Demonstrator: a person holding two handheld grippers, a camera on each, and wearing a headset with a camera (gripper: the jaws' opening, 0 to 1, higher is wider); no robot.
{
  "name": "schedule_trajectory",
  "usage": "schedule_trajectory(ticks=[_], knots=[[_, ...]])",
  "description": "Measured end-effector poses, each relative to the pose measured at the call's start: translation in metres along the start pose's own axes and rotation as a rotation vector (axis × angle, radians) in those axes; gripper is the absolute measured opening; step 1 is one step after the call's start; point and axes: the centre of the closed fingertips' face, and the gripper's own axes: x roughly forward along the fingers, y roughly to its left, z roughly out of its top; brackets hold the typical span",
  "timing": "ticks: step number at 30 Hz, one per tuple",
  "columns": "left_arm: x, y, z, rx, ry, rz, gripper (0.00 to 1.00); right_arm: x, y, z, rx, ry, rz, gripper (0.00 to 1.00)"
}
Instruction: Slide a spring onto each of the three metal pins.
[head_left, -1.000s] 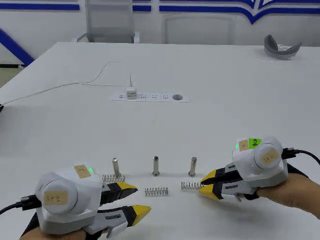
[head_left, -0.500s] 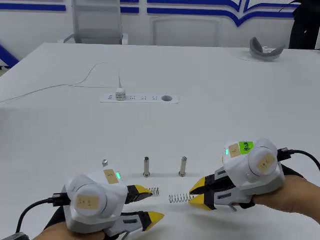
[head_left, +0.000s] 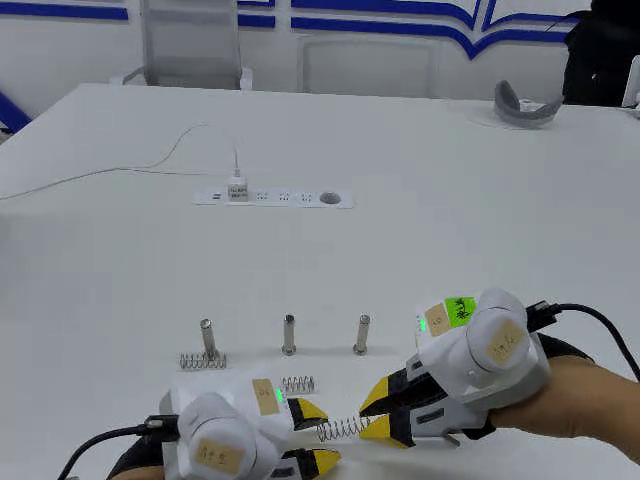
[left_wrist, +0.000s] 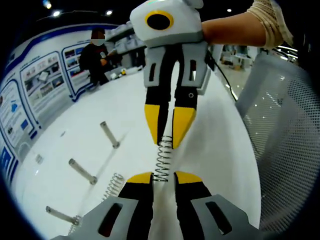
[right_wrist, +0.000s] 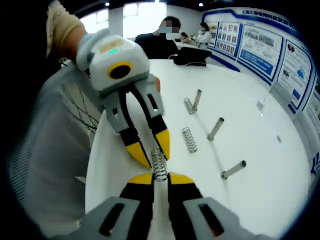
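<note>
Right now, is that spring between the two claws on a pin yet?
Not yet: the spring hangs between the left claw and right claw; three pins stand bare.

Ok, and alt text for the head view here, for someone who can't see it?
Low in the frame, the right gripper holds a spring by one end, its other end between the jaws of the left gripper. Behind them three metal pins stand in a row on the white table, with two loose springs lying near them.

Pwr strip (head_left: 272, 198) w/ white plug (head_left: 237, 188) on table (head_left: 450, 230); grey curved obj (head_left: 527, 103) far right; chair (head_left: 190, 45) behind
</note>
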Motion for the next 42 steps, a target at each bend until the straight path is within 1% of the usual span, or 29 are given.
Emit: schedule_trajectory(ticks=[1,3,7,10,13,17,19,20,23,25,30,35,39,42], knots=[[0.001,0.001,-0.001,0.005,0.007,0.008,0.14,0.000,0.002,0.001,0.000,0.002,0.004,0.11],[0.000,0.001,-0.002,-0.002,0.005,0.009,0.11,-0.001,0.004,0.001,0.000,0.004,0.005,0.11],[0.002,-0.004,-0.003,-0.009,0.001,0.008,0.11,-0.002,0.007,0.002,0.017,-0.001,0.000,0.11],[0.003,-0.006,-0.003,-0.019,0.001,0.005,0.11,-0.004,0.009,0.005,0.036,-0.017,-0.007,0.11],[0.003,-0.008,-0.002,-0.031,-0.008,0.008,0.10,-0.006,0.011,0.009,0.052,-0.040,-0.023,0.11],[0.002,-0.009,0.000,-0.087,-0.028,0.001,0.10,-0.008,0.011,0.011,0.081,-0.072,-0.046,0.11],[0.002,-0.011,0.000,-0.139,-0.039,-0.013,0.10,-0.008,0.012,0.012,0.100,-0.092,-0.053,0.11],[0.002,-0.011,0.001,-0.152,-0.045,-0.018,0.10,-0.009,0.012,0.013,0.105,-0.098,-0.055,0.11],[0.001,-0.011,0.002,-0.156,-0.055,-0.018,0.10,-0.010,0.012,0.014,0.113,-0.111,-0.066,0.12],[0.001,-0.011,0.004,-0.169,-0.065,-0.018,0.10,-0.012,0.010,0.016,0.122,-0.126,-0.075,0.12],[-0.002,-0.007,0.007,-0.220,-0.099,-0.016,0.10,-0.014,0.006,0.028,0.159,-0.194,-0.097,0.12],[-0.004,-0.004,0.006,-0.241,-0.107,-0.008,0.10,-0.011,0.005,0.032,0.156,-0.207,-0.107,0.12],[-0.006,0.002,0.008,-0.259,-0.136,0.004,0.10,-0.012,0.000,0.037,0.163,-0.234,-0.126,0.12],[-0.008,0.006,0.012,-0.283,-0.163,0.017,0.10,-0.012,-0.002,0.037,0.186,-0.244,-0.134,0.17]])
